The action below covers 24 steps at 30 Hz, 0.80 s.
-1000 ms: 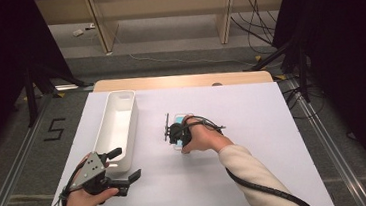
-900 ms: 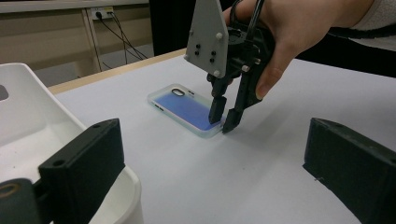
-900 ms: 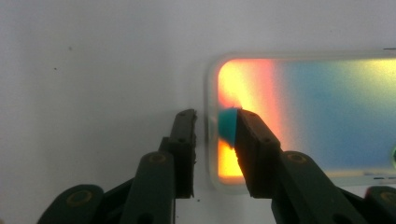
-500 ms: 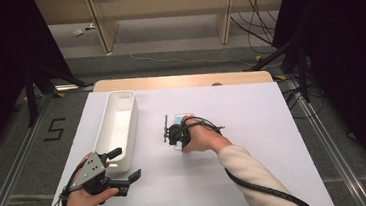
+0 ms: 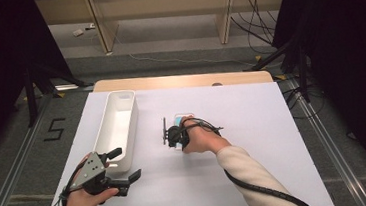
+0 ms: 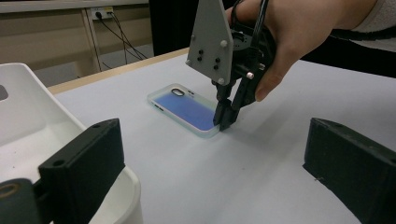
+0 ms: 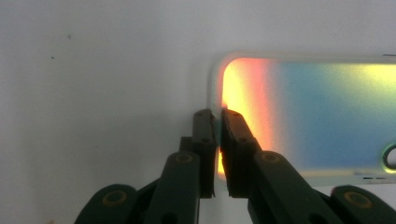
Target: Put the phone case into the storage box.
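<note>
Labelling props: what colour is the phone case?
Iridescent blue-to-orange, clear rim; the phone case shows best in the right gripper view.

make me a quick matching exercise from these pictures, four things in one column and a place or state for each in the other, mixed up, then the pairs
Things
1. phone case
2. white bin
3. left gripper
4. right gripper

Places or states
A. jaws wide apart, held above the table's near left part
B. lies flat on the white table top near its middle
C. jaws pinched on the short end rim of the case
D. stands lengthwise along the table's left side

Pairs: 1-B, 2-D, 3-A, 4-C
</note>
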Tool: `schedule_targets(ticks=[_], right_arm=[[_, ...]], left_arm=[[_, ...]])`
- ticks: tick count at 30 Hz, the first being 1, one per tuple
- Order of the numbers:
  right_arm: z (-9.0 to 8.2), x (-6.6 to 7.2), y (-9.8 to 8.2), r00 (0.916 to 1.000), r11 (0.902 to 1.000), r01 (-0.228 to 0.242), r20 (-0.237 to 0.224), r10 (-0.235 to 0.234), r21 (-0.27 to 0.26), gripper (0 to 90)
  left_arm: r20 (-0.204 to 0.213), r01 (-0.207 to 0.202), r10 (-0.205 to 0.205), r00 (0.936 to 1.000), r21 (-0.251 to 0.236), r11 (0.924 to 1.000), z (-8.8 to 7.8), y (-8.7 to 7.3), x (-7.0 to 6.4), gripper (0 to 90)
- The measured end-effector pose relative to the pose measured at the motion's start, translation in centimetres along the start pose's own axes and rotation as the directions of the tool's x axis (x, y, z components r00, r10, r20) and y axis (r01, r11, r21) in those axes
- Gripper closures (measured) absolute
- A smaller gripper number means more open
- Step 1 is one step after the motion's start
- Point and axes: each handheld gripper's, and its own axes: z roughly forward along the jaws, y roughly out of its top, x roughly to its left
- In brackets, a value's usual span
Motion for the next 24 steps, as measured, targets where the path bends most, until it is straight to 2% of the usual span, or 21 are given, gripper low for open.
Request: schedule_targets(ticks=[1,3,13,14,24], right_arm=[[-0.10,0.14,0.04,0.9998,0.9996,-0.017,-0.008,0.017,0.021,85.8],[-0.11,0.22,0.06,0.9999,0.9996,-0.016,0.003,0.016,0.025,86.2],[-0.12,0.13,-0.02,0.9998,0.9996,-0.020,-0.009,0.020,0.019,87.5],[-0.10,0.21,-0.04,0.9994,0.9994,-0.032,-0.010,0.032,0.015,87.6],[-0.12,0.25,-0.08,0.9997,0.9996,-0.024,-0.007,0.024,0.016,88.4]], left_arm=[[0.000,0.000,0.000,1.0000,0.000,1.0000,0.00,0.00,0.00,4.4],[-0.001,-0.001,0.001,1.0000,0.001,1.0000,0.00,0.00,0.00,4.3],[0.000,0.000,0.000,1.0000,0.000,1.0000,-0.01,0.00,0.01,4.3],[0.000,0.000,0.000,1.0000,0.000,1.0000,-0.01,0.00,0.01,4.4],[-0.001,-0.001,0.001,1.0000,0.000,1.0000,-0.01,0.00,0.00,4.4]])
